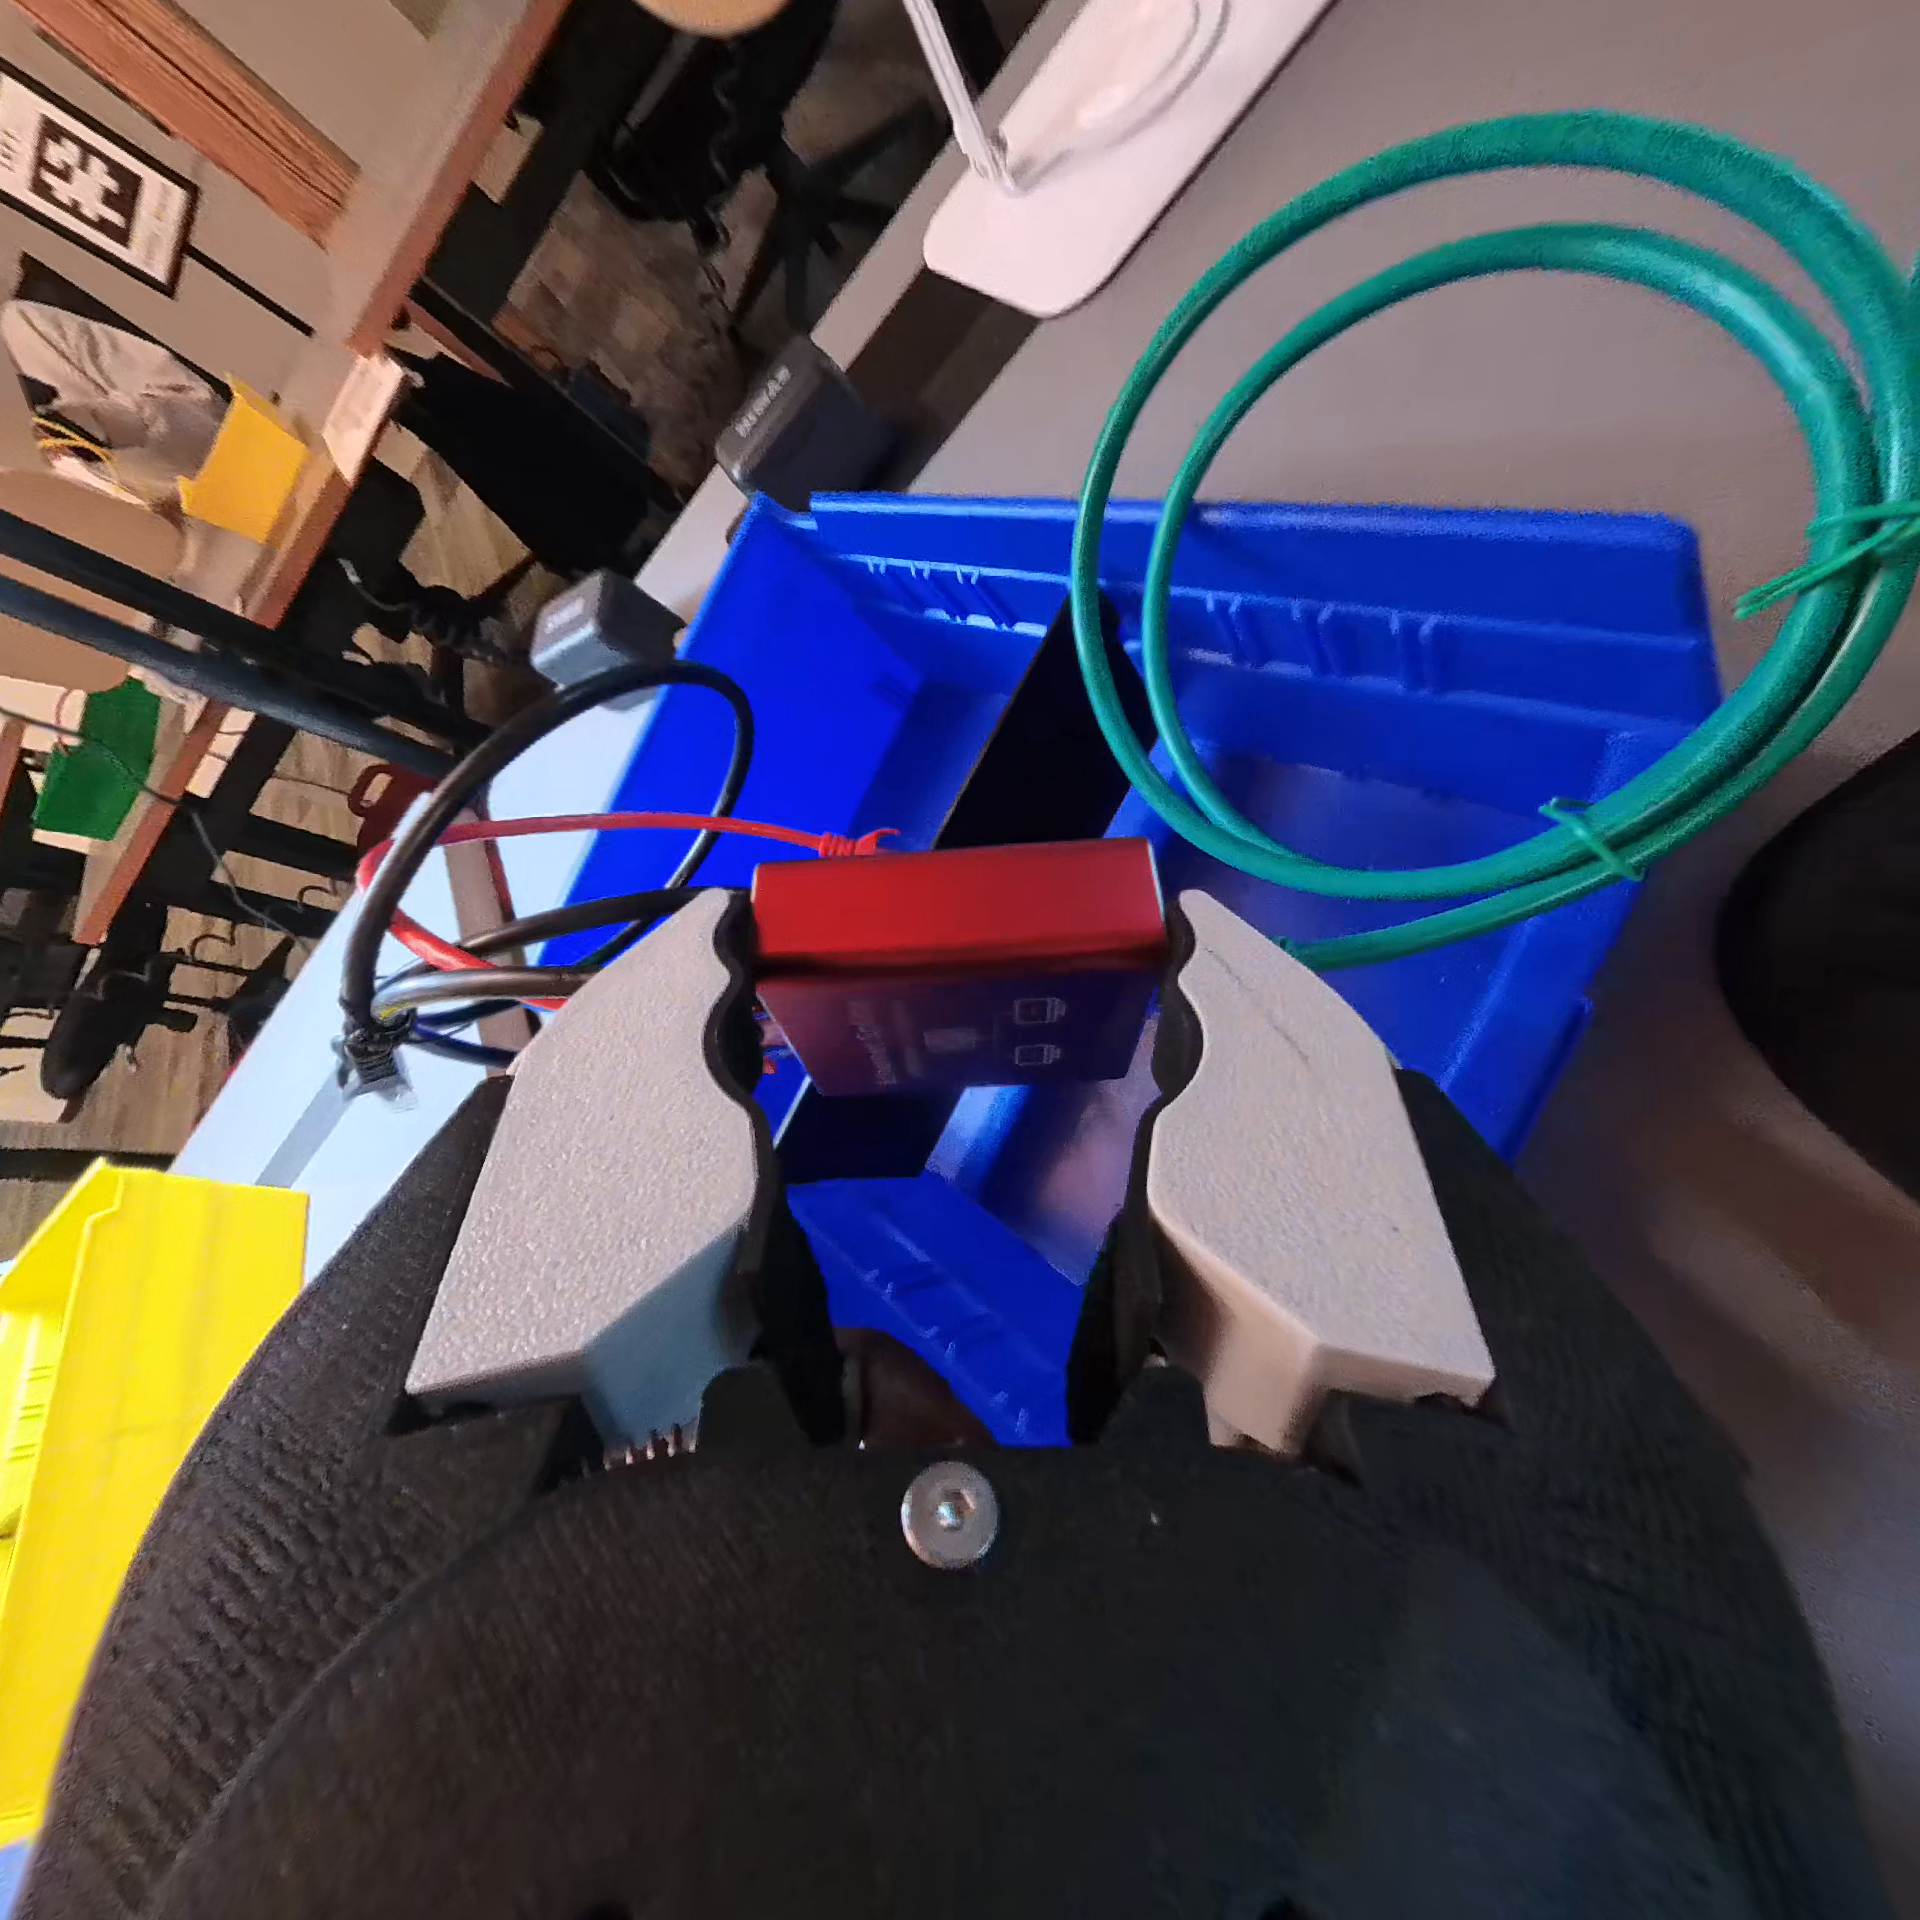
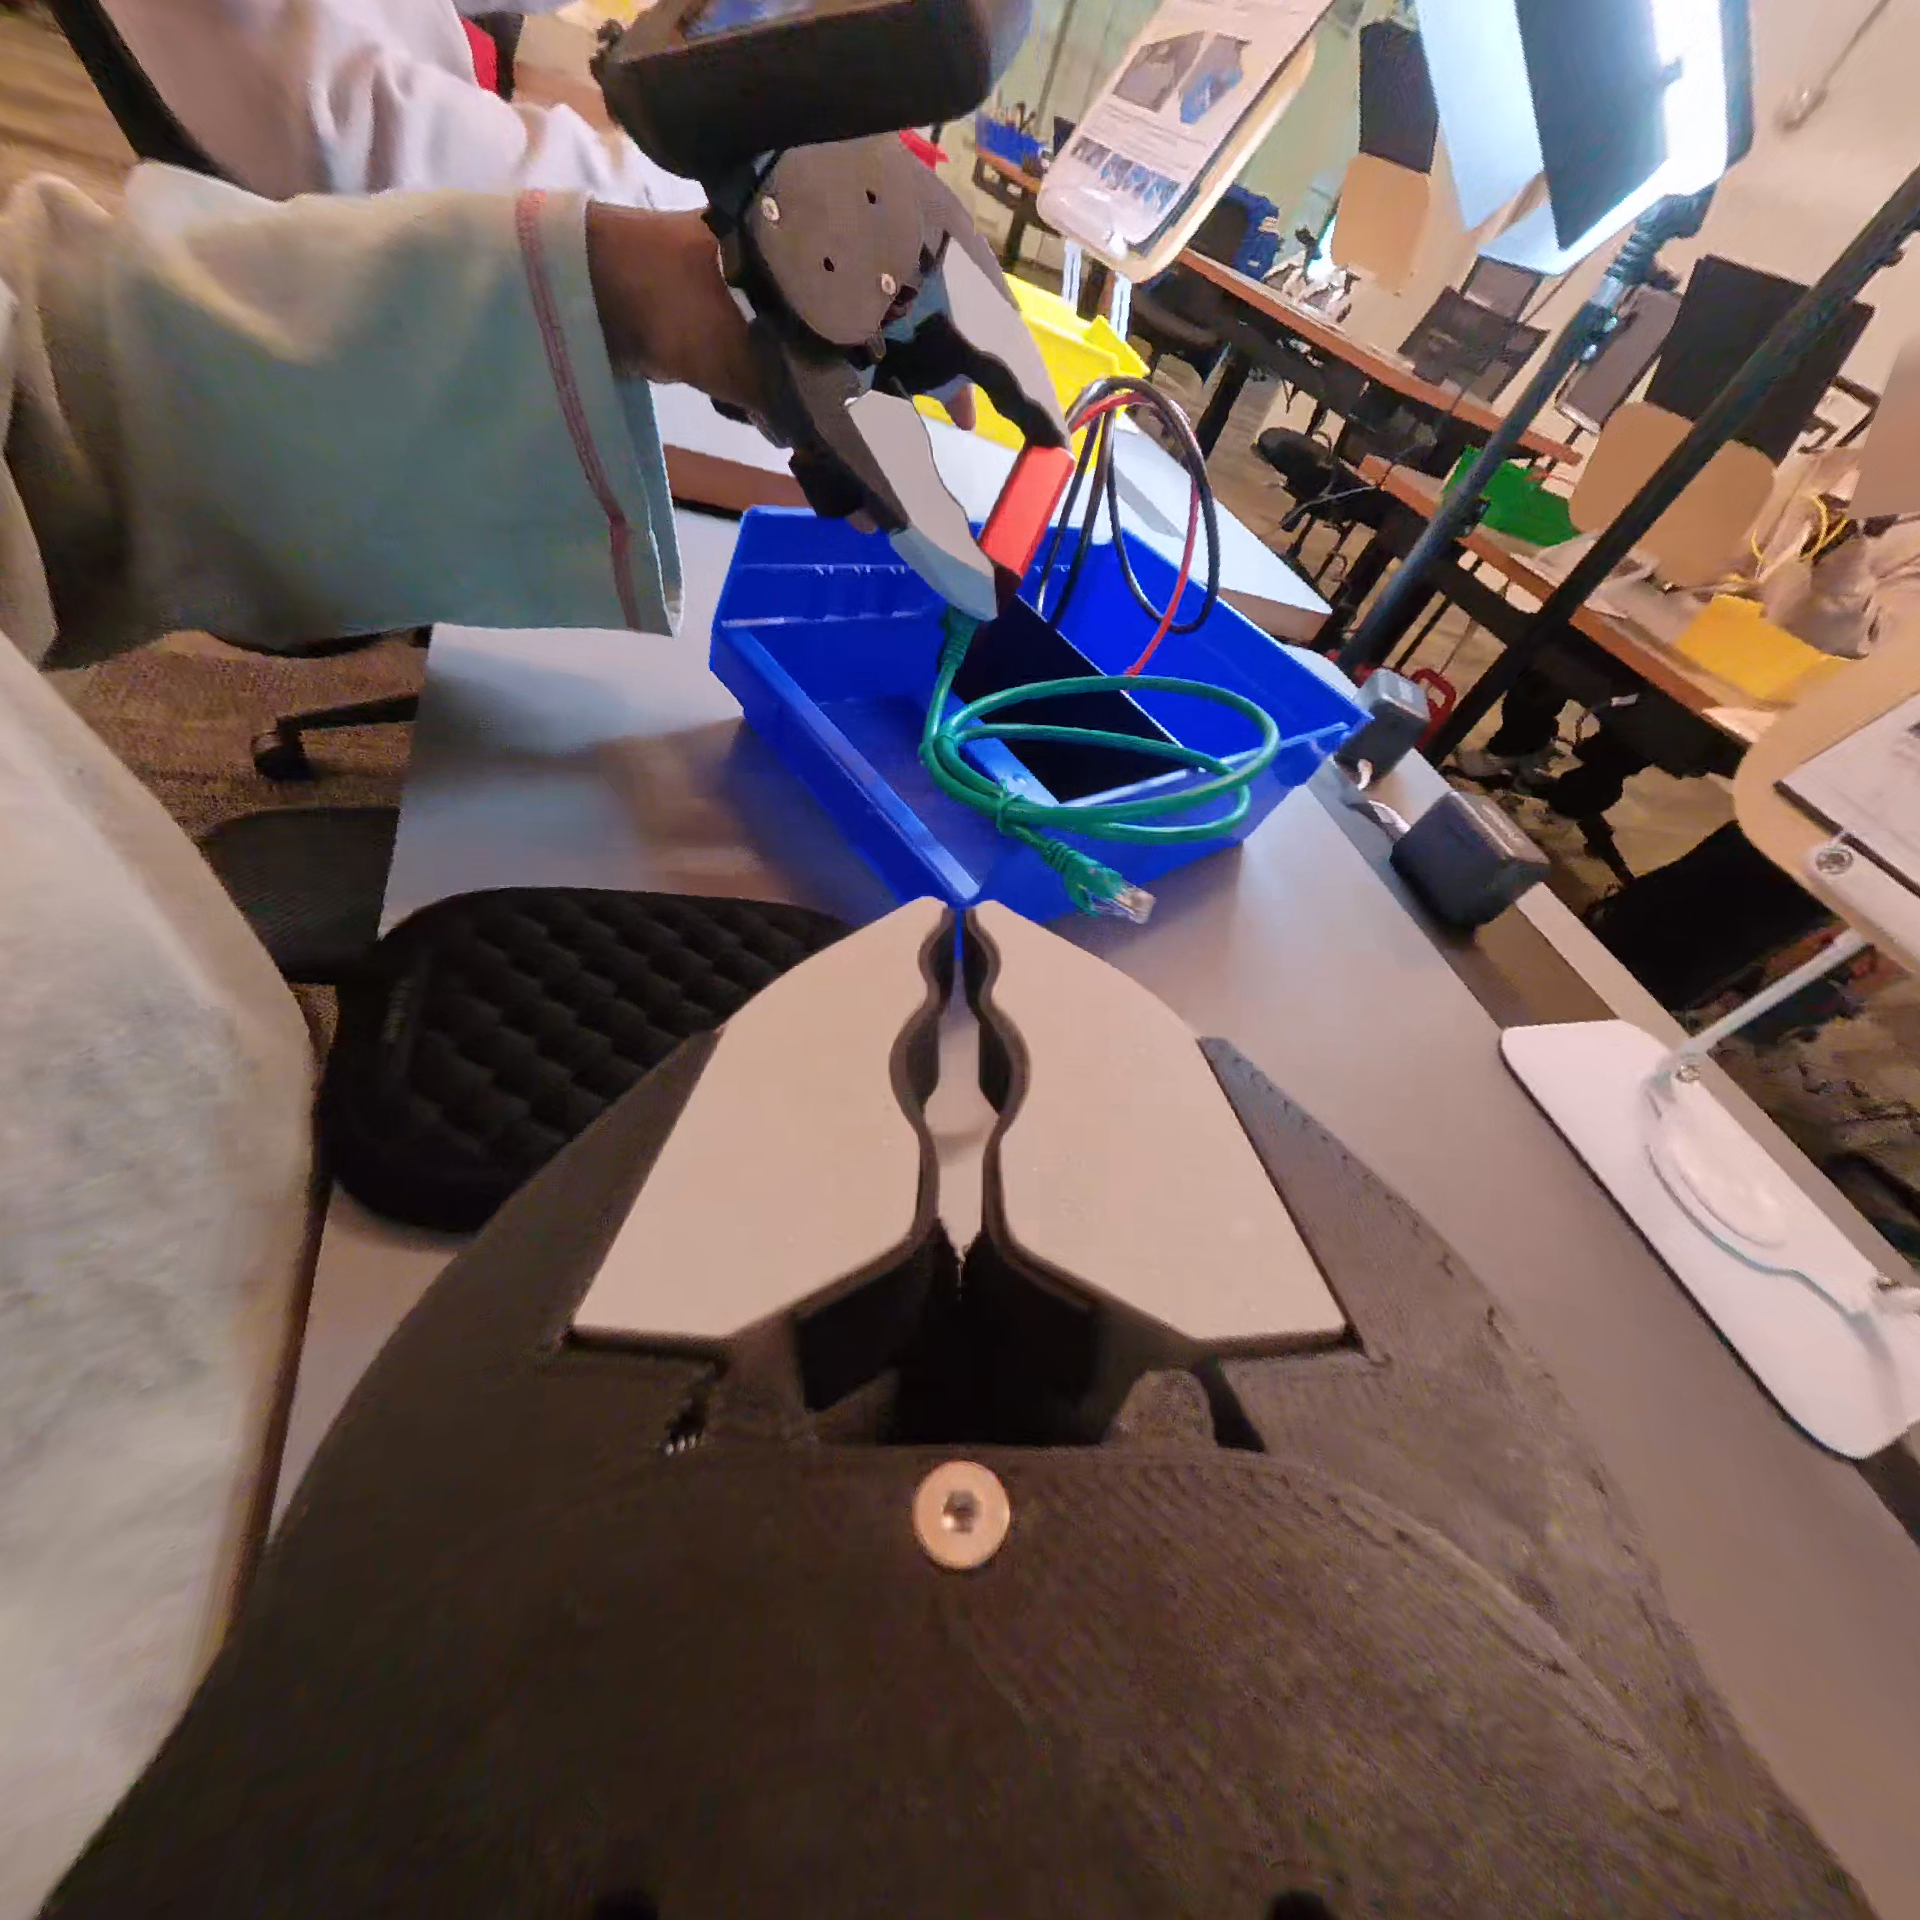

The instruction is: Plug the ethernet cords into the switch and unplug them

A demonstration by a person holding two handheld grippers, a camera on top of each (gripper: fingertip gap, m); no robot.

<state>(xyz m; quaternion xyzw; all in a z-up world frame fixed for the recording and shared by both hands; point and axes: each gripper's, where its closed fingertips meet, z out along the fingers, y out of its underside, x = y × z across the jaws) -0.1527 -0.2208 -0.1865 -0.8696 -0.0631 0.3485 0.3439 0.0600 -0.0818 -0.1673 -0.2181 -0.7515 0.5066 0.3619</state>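
Note:
My left gripper (image 1: 951,925) is shut on a small red switch (image 1: 956,914) and holds it in the air above a blue bin (image 1: 1455,644). A coiled black cord (image 1: 582,748) and a thin red cord (image 1: 644,826) hang from the switch's left side. A coiled green ethernet cord (image 1: 1558,520) runs from the switch's right side over the bin. In the right wrist view the left gripper (image 2: 1013,520) holds the switch (image 2: 1023,509) over the bin (image 2: 831,717), and the green cord (image 2: 1101,769) droops over the bin's front, its clear plug (image 2: 1117,896) loose. My right gripper (image 2: 961,920) is shut and empty, low over the grey table.
A black padded rest (image 2: 540,1029) lies on the table left of my right gripper. A white stand base (image 2: 1704,1226) sits at the right. Two dark grey blocks (image 2: 1465,852) stand by the table's far edge. A yellow bin (image 1: 104,1403) is at the left. A person's sleeve (image 2: 343,416) reaches in. Left tips to right tips: about 25 centimetres.

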